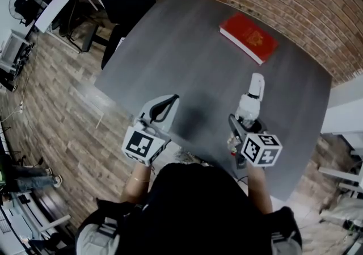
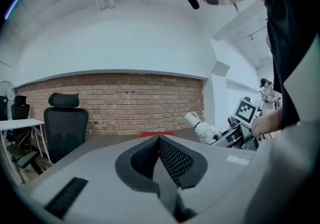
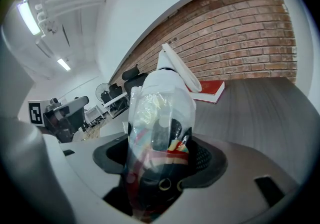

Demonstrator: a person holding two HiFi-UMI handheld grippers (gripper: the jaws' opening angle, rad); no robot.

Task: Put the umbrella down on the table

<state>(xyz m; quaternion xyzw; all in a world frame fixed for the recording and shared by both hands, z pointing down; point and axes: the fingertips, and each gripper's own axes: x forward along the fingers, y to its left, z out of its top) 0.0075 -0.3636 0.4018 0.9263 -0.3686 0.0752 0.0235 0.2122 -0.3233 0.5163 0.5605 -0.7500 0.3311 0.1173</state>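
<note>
Umbrella (image 3: pixel 161 113), bagged in clear plastic, we find clamped in the right gripper (image 1: pixel 243 125) over the grey tabletop (image 1: pixel 193 61). Left gripper (image 2: pixel 159 140): jaws together, empty. Red book (image 1: pixel 248 37) lies well beyond.

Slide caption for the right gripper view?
Right gripper clamps a plastic-wrapped folded umbrella above the grey table, red book behind.

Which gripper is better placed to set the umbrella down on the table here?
Right. The right gripper is clamped on the bagged umbrella, over bare table short of the red book. The left gripper is shut on nothing, near the table's edge.
</note>
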